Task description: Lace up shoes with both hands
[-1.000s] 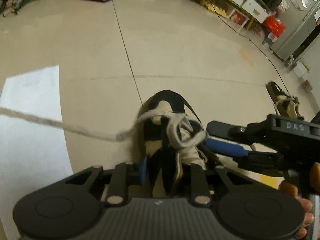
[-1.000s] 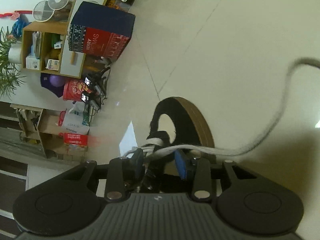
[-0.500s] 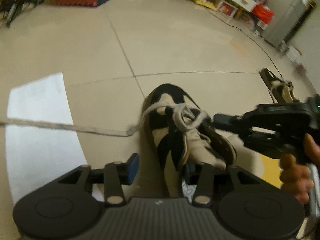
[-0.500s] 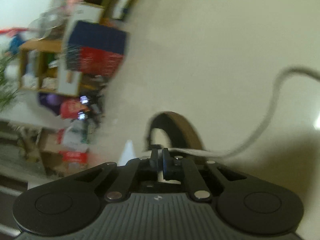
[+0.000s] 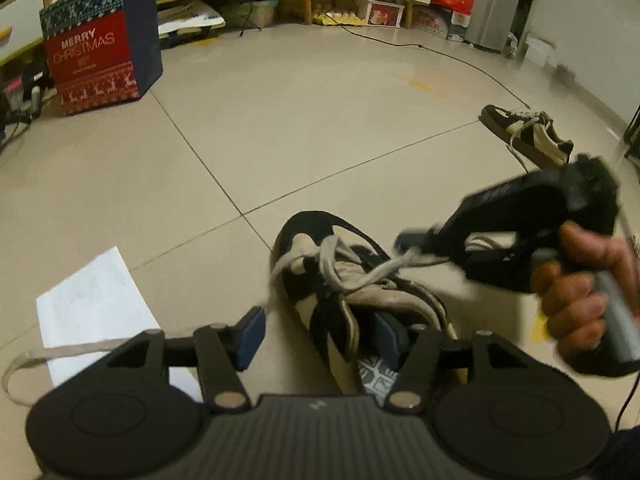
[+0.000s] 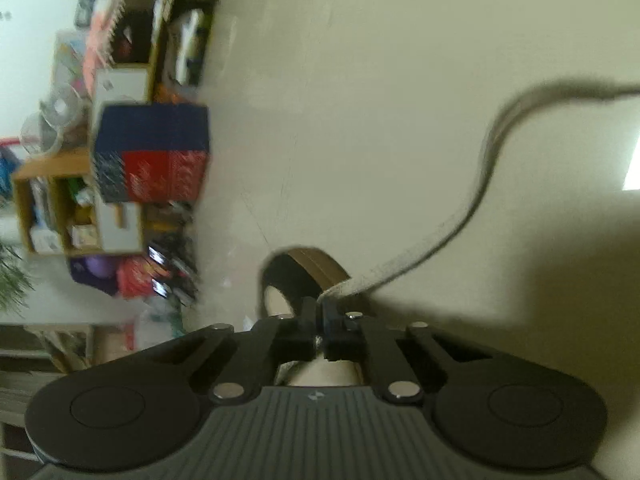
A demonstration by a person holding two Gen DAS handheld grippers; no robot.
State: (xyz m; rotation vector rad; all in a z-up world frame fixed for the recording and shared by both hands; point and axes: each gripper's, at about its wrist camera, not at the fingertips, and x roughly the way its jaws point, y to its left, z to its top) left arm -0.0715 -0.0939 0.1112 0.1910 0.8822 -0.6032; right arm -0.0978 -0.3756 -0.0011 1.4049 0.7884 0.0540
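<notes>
- Since a second ago, your right tongs (image 6: 320, 322) have gone from standing apart around the lace to pinching it, and your left tongs (image 5: 318, 334) have let go and spread.
- Your right tongs are closing; their pads already press on the grey shoelace (image 6: 472, 208), which runs up and away to the right over the floor (image 6: 380, 100).
- Your left tongs are opening; the heel end of the shoe (image 5: 352, 280) sits between the blue pads (image 5: 251, 334), with no pad seen pressing on it.
- You have the black and cream shoe standing on the tiled floor, its laces crossed loosely over the tongue.
- One lace end trails left across the white paper sheet (image 5: 92, 304) beside the shoe.
- Your right hand (image 5: 584, 296) grips its tool's handle just right of the shoe.
- A second shoe (image 5: 524, 132) lies well apart on the far right; a Christmas box (image 5: 100, 44) stands at the far left.
</notes>
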